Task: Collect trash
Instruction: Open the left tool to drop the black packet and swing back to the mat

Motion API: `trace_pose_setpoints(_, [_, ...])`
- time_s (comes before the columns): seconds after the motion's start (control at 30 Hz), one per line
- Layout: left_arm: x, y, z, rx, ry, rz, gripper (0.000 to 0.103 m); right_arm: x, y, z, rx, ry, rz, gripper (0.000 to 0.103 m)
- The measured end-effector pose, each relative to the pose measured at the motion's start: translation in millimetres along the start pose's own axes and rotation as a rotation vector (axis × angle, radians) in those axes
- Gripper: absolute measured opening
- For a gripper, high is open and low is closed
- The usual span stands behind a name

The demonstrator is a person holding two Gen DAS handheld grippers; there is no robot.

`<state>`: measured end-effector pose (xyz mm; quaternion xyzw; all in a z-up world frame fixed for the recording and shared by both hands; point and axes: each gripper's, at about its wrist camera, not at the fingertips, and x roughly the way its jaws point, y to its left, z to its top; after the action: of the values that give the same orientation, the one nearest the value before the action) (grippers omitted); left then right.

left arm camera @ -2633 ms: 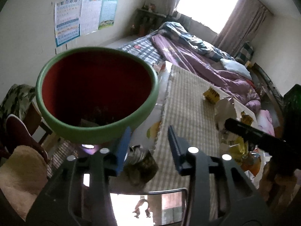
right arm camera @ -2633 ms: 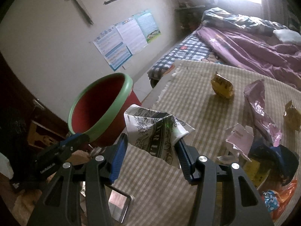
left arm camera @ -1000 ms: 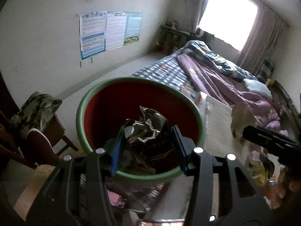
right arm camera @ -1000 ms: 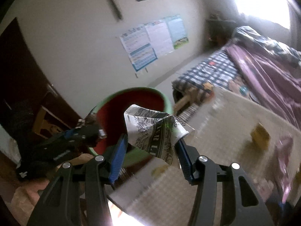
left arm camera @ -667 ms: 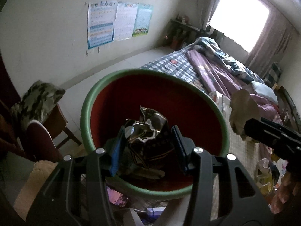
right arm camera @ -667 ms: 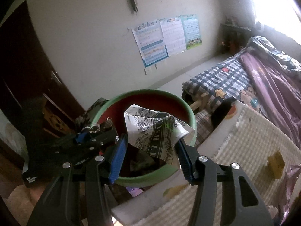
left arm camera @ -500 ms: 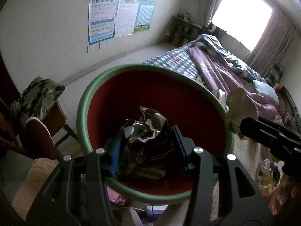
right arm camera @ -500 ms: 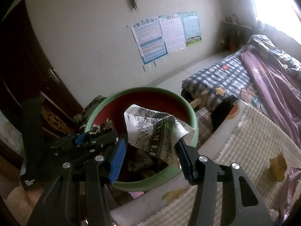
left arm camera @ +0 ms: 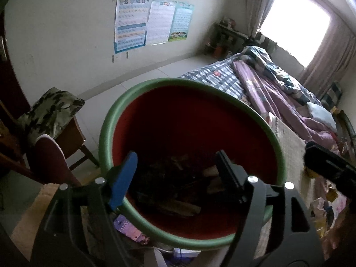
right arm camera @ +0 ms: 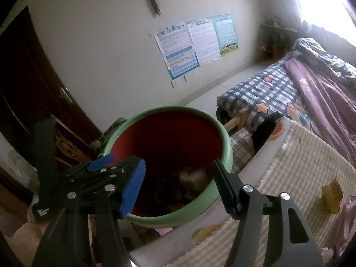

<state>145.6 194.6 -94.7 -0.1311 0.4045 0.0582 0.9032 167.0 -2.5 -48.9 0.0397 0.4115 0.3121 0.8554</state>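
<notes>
Two grippers, left [left arm camera: 175, 171] and right [right arm camera: 176, 185], hang over one green-rimmed red bin [left arm camera: 224, 102] off the desk [right arm camera: 296, 153] edge; I read both sets of fingers as having just opened, wide and empty. Dropped wrappers [right arm camera: 191, 175] lie inside, uncountable. One yellow packet [right arm camera: 331, 197] shows near the desk's right edge; the next move calls for returning there.

Pale wall [left arm camera: 66, 22] is seen at the far side, with three charts [left arm camera: 151, 26] pinned on it. Bright window [left arm camera: 296, 29] with curtains [left arm camera: 329, 57] is set at far right; daylight is thrown across the room. Bed [left arm camera: 267, 82] with checked and purple bedding is placed below it. Light tiled floor [left arm camera: 138, 77]. Cushioned wooden chair [left arm camera: 53, 115] is seen at left. Dark wooden door [right arm camera: 26, 84] at far left.
</notes>
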Motion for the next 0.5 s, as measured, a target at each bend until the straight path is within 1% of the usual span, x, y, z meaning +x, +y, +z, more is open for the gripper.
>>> trace_pose_setpoints(0.07, [-1.9,0.9,-1.3,0.006,-0.008,0.011,0.07,-7.7,-3.0,-1.7,0.011,-0.009,0.005,0.061])
trace_pose_setpoints(0.2, [-14.4,-0.9,-3.0,0.031,-0.049,0.039,0.07,-29.1,-11.5,-5.9,0.026,-0.033,-0.001,0.061])
trace_pose_setpoints(0.33, [-35.6,-7.6,-6.3,0.057,-0.1,0.056,0.07,-60.8,-27.8,-15.6,0.04,-0.071,-0.046,0.062])
trace_pose_setpoints(0.43, [-54.1,-19.1,-11.0,0.079,-0.133,0.042,0.07,-84.9,-48.3,-27.7,0.073,-0.093,-0.094,0.062])
trace_pose_setpoints(0.47, [-58.9,-23.7,-12.9,0.087,-0.137,0.03,0.07,-93.7,-56.7,-32.8,0.091,-0.099,-0.113,0.063])
trace_pose_setpoints(0.5, [-65.2,-31.6,-16.7,0.098,-0.137,0.003,0.07,-100.8,-64.0,-38.3,0.106,-0.104,-0.13,0.063])
